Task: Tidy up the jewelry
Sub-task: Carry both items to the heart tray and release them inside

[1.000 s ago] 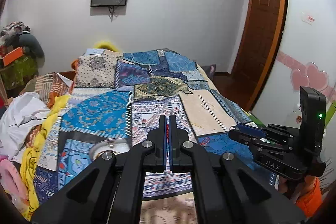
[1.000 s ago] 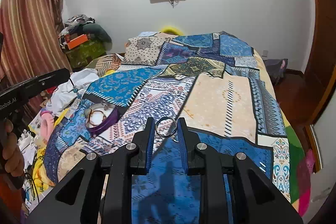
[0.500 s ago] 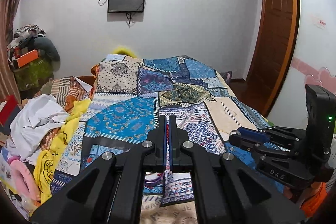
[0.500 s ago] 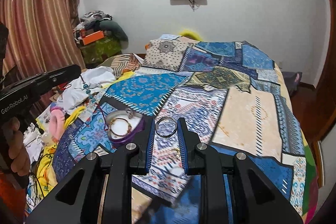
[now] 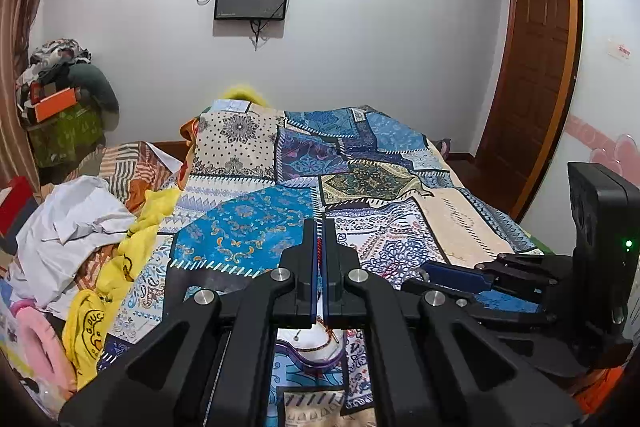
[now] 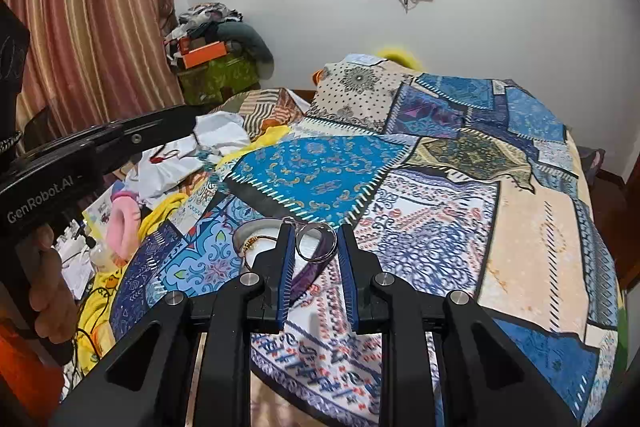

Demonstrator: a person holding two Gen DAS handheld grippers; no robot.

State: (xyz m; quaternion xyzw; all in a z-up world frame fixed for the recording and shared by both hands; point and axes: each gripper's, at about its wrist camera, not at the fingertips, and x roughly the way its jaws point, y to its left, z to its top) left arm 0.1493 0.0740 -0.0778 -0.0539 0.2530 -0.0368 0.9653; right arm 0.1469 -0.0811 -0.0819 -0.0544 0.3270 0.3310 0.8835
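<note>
The patchwork bedspread [image 6: 440, 187] is filling both views, and everything else is sitting relative to the purple-rimmed jewelry dish [image 5: 316, 351] lying on it near the bed's near edge. The right gripper [image 6: 314, 251] is hovering just over that dish, clamping a silver ring [image 6: 316, 241] between its blue pads by the outer rim. The left gripper [image 5: 319, 255] is hanging above the dish too, jaws clenched on a thin red beaded strand [image 5: 319, 251], which is trailing toward the dish. The ring is looking light, stiff and slippery, so a rim grip seems right; the strand is looking limp and likely to tangle. A bangle [image 6: 250, 243] is already lying in the dish. Left of the dish, heaped clothes [image 5: 72, 227] are crowding the bed edge; beyond and to its right the bedspread is lying open
</note>
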